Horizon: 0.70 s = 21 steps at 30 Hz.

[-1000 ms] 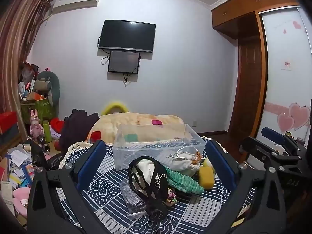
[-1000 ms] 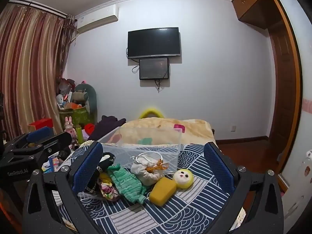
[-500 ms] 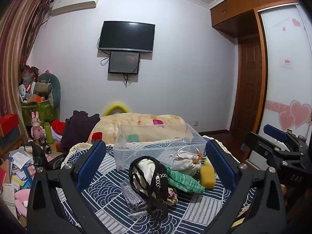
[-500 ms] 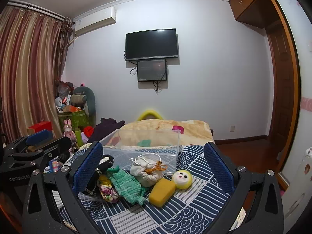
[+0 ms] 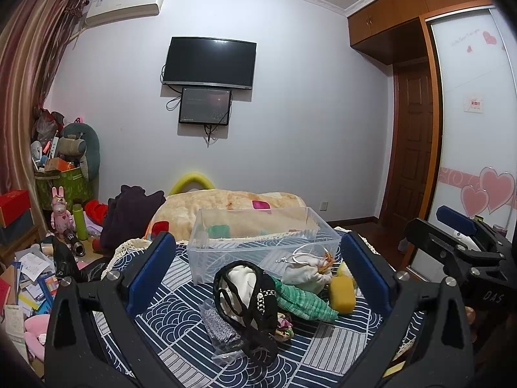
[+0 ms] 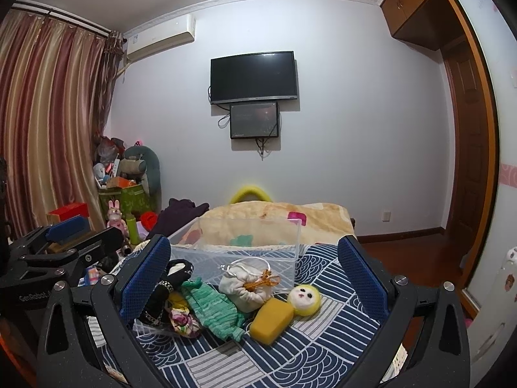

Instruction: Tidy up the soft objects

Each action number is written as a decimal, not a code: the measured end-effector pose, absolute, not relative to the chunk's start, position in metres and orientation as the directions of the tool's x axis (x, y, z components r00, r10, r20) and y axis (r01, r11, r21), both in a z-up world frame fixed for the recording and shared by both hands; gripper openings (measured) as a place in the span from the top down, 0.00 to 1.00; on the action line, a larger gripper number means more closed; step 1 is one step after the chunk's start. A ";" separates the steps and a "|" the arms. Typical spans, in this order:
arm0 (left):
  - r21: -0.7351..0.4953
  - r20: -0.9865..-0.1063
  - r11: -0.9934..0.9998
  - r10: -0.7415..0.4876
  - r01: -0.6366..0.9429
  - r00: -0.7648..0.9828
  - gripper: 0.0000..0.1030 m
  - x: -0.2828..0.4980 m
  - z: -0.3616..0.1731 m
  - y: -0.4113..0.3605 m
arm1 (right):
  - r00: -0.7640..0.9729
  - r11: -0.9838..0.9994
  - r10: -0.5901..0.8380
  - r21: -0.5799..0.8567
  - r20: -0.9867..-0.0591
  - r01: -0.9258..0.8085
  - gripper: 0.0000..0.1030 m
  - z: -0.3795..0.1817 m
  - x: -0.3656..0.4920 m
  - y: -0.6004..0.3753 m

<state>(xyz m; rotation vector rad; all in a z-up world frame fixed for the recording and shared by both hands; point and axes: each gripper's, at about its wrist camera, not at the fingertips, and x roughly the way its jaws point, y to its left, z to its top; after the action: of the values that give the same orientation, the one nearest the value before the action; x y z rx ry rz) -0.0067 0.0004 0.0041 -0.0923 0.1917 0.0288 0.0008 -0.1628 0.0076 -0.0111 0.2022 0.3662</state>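
A pile of soft things lies on a blue patterned cloth (image 5: pixel 336 346): a black-and-cream bag (image 5: pixel 248 294), a green knit piece (image 5: pixel 303 300), a white drawstring pouch (image 5: pixel 307 268) and a yellow doll (image 6: pixel 284 310). A clear plastic bin (image 5: pixel 258 242) stands empty just behind them. My left gripper (image 5: pixel 258 274) is open, held above the near side of the pile. My right gripper (image 6: pixel 255 278) is open too, over the pouch (image 6: pixel 248 287) and green piece (image 6: pixel 213 307). Each gripper shows at the edge of the other's view.
A folded beige blanket (image 5: pixel 232 210) lies behind the bin. Cluttered toys, a green box (image 5: pixel 61 184) and papers (image 5: pixel 22 278) fill the left floor. A wooden door (image 5: pixel 410 148) and a wardrobe with pink hearts (image 5: pixel 478 161) are on the right.
Both views have shifted slightly; the scene sits a little lower and steadier in frame. The objects have not moved and both grippers stay open.
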 end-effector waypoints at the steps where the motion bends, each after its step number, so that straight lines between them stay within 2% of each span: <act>1: -0.088 -0.192 0.995 0.019 -0.037 0.981 0.00 -0.007 0.004 0.001 | 0.913 0.933 0.358 0.029 -0.198 -0.359 0.00 0.007 0.001 -0.163; 21: -0.082 -0.183 0.996 0.013 -0.028 0.983 0.00 -0.009 0.004 -0.003 | 0.913 0.931 0.364 0.040 -0.185 -0.363 0.00 0.009 -0.002 -0.163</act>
<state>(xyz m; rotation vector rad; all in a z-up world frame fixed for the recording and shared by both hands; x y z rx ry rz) -0.0085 -0.0028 0.0044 -0.0843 0.1836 0.0207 -0.0017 -0.1630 0.0095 0.0049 0.1917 0.3748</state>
